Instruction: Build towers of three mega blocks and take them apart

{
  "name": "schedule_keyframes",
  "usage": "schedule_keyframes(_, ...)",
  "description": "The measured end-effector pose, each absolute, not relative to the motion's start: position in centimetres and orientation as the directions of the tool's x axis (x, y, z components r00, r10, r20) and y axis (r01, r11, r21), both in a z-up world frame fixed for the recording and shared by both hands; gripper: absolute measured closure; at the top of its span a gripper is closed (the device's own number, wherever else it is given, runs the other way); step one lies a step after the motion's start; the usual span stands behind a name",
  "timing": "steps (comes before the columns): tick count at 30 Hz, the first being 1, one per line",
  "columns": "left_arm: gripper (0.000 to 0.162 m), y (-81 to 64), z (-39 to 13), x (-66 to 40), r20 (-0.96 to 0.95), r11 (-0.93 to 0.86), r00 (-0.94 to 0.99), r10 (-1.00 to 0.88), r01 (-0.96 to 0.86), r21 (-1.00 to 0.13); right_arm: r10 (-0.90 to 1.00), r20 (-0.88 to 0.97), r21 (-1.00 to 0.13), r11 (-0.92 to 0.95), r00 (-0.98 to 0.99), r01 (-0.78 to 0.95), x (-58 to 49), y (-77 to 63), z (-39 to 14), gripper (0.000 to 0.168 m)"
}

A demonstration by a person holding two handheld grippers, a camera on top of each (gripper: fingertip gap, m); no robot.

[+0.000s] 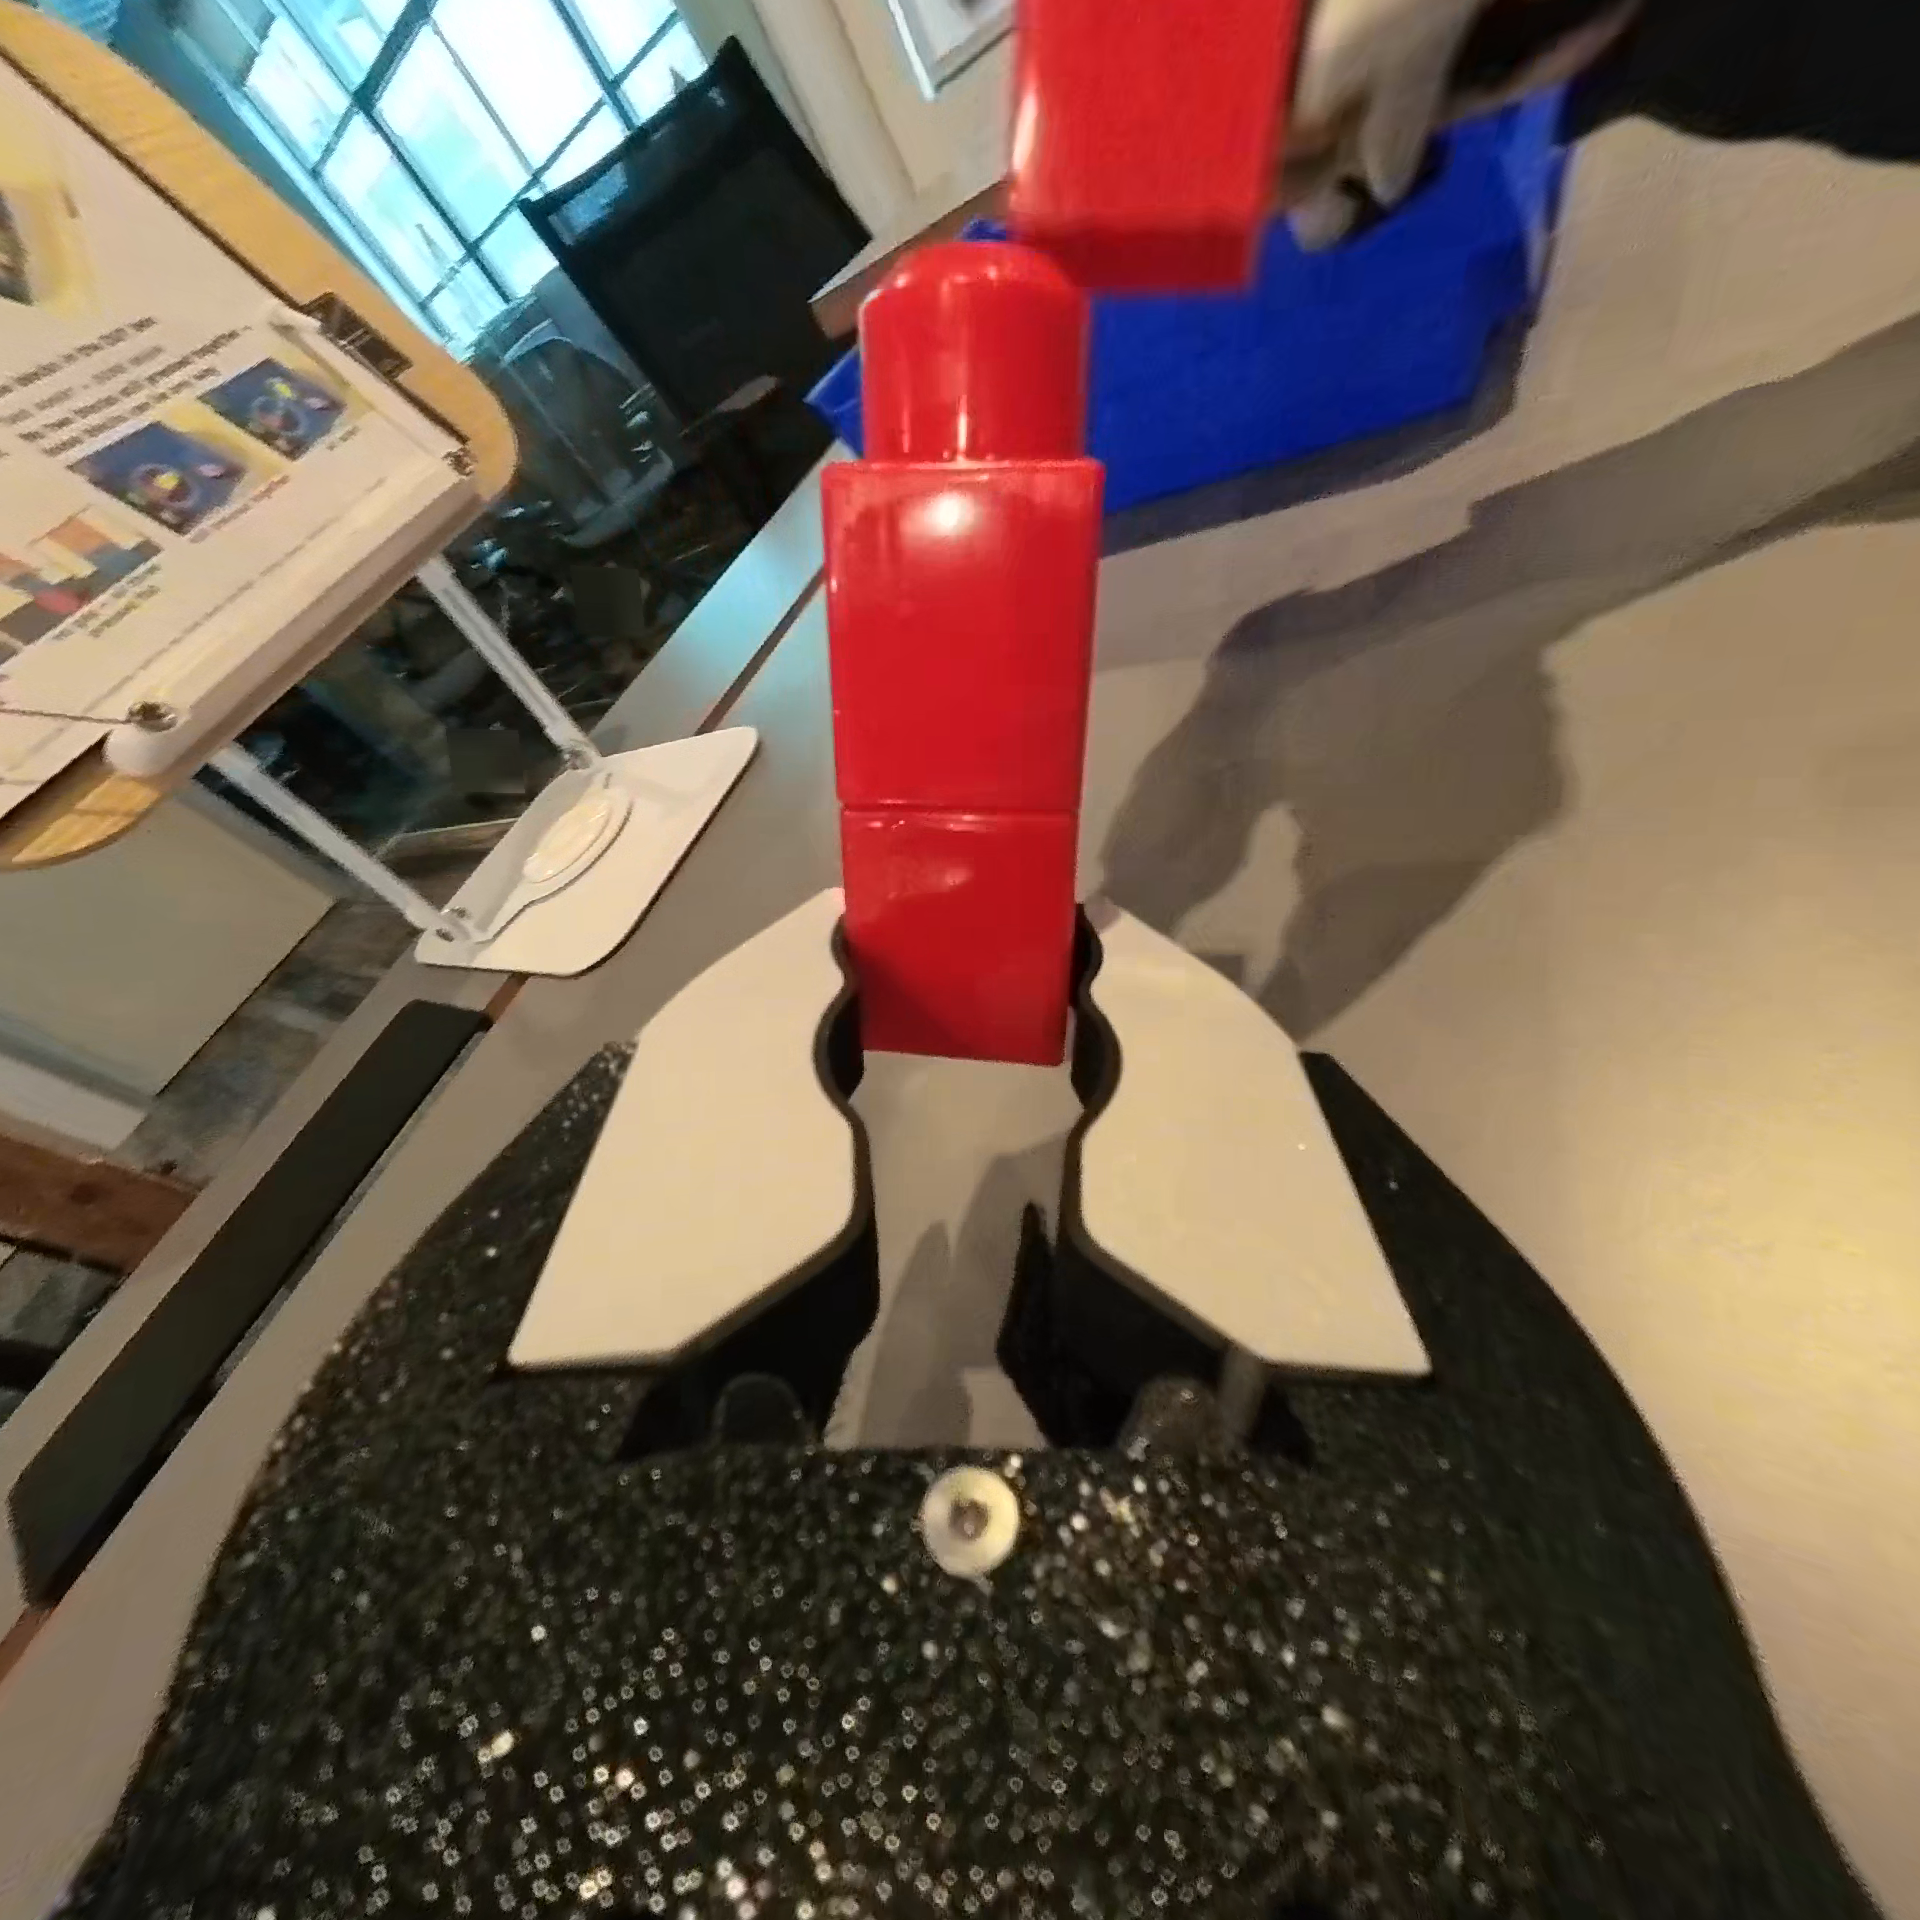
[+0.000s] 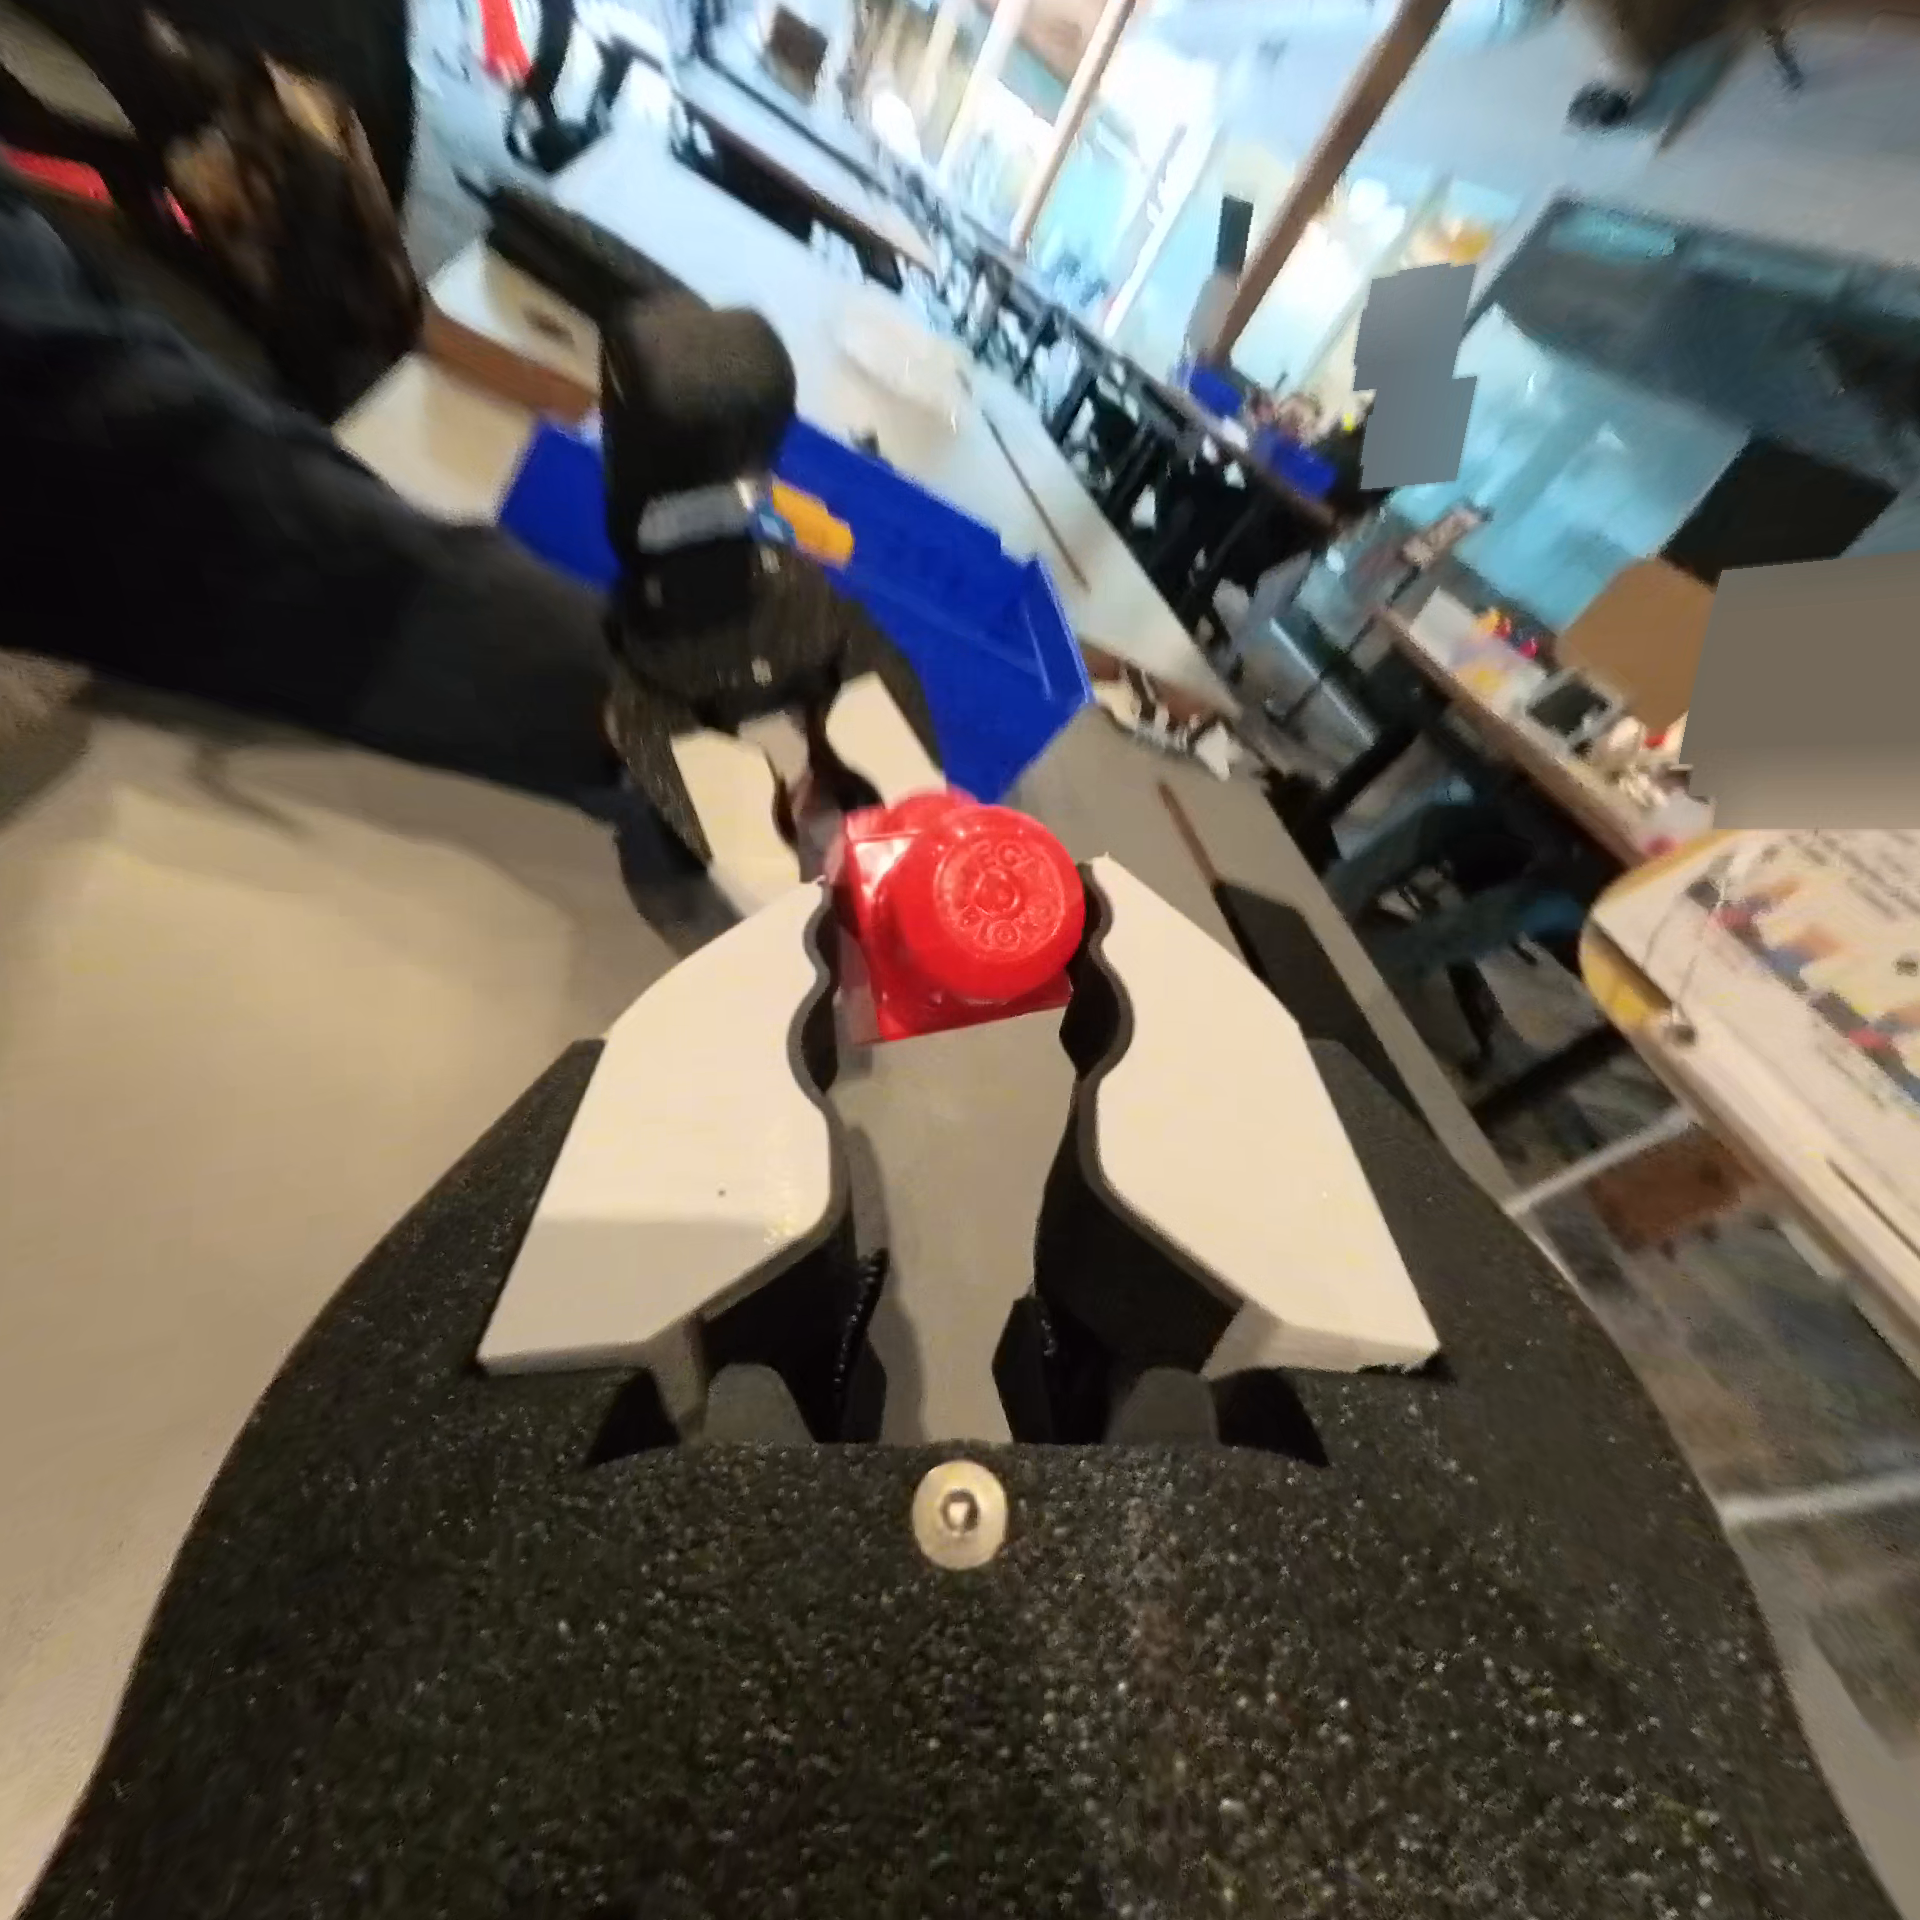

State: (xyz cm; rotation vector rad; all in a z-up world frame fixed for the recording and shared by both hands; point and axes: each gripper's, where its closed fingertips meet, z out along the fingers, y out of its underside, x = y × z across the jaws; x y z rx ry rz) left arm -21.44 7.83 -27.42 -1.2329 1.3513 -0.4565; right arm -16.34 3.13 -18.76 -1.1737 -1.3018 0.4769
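Two stacked red blocks [image 1: 961, 665]: clamped at the base in your left claw [image 1: 961, 997], frame centre.
Single red block [image 2: 961, 935]: gripped in your right claw [image 2: 956, 935], just above the stack.

blocks [image 1: 961, 644]: red plastic, glossy, smooth, with bright highlights
fingers [image 1: 717, 1164]: pale grey, matt, smooth
left hand-held gripper [image 1: 961, 997] body: black, rough, grainy, speckled
screw [image 1: 969, 1536]: bright metal, lower centre
bench [image 1: 1558, 831]: beige, matt, smooth
bin [image 1: 1299, 395]: blue plastic, upper right
board [image 1: 208, 260]: light wood edge, upper left
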Motion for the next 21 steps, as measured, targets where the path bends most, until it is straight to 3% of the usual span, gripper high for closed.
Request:
schedule_keyframes(3,0.126,7.2,-27.5,-21.0,-0.475,0.377,0.214,-0.854,-0.374,-0.847,0.862,0.453,-0.881,0.394,0.227,0.261,-17.4,2.2,-17.8,0.128)
schedule_keyframes(21,0.126,6.6,-28.1,-20.7,-0.491,0.397,0.173,-0.854,-0.395,-0.829,0.856,0.458,-0.873,0.382,0.241,0.302,-18.7,3.1,-20.2,0.128)
